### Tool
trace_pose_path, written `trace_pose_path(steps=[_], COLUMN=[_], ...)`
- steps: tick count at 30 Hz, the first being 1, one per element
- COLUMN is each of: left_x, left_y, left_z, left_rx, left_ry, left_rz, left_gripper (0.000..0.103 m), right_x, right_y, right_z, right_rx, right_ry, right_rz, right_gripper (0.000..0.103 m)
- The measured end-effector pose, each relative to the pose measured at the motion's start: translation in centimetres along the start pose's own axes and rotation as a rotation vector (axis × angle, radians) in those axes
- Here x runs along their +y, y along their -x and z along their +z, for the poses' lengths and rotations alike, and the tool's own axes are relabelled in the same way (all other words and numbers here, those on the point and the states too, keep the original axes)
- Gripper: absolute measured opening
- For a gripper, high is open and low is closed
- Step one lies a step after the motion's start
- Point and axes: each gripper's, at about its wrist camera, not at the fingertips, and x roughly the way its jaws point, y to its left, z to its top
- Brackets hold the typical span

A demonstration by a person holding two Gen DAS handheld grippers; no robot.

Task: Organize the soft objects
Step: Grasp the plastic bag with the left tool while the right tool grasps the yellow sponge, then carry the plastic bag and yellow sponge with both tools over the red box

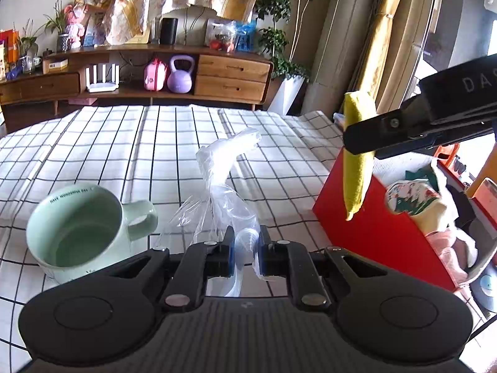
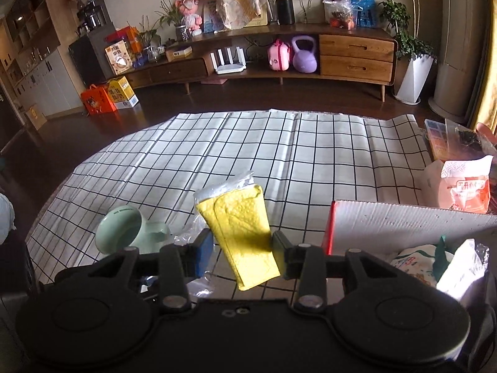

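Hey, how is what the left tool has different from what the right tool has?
The left tool pinches a clear plastic bag, crumpled and see-through; the right tool grips a yellow cloth, opaque and folded flat. The bag stands up in a twisted shape, while the cloth hangs as a flat pad beside the red box. Both are soft and lifted off the checked tablecloth.

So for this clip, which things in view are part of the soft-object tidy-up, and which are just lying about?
Part of the job:
- yellow cloth, clamped in the right gripper
- clear plastic bag, pinched by the left gripper
- red box, already holding soft items

Lying about:
- green mug on the checked cloth
- purple kettlebell on the sideboard
- orange packet behind the box
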Motion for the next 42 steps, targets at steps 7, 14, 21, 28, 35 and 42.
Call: trace_pose_path(steps=[7,14,21,28,35,42], left_x=[-0.6,-2.0,-4.1,-7.8,-12.0,-15.8], left_y=[3.3,6.9,9.2,10.1,9.6,8.2], left_z=[1.4,2.9,4.1,4.7,5.2,4.8], left_rx=[-0.025,-0.052,-0.064,-0.052,-0.027,0.023], left_ry=[0.002,0.002,-0.012,-0.069,-0.121,-0.164], left_rz=[-0.025,-0.076,-0.133,-0.203,-0.281,-0.352], left_gripper=[0.013,0.013,0.013,0.013,0.013,0.013], right_x=[-0.1,-0.9,-2.3,-4.8,-8.8,-12.7], right_y=[4.4,8.0,11.1,13.4,14.7,15.3], right_z=[-1.0,-2.6,-4.6,-6.3,-7.7,-9.3], right_rx=[-0.047,-0.072,-0.093,-0.117,-0.131,-0.138], right_ry=[-0.02,-0.049,-0.072,-0.113,-0.176,-0.247], right_rz=[-0.017,-0.07,-0.117,-0.153,-0.205,-0.257], right_gripper=[0.04,0.04,0.04,0.04,0.04,0.04])
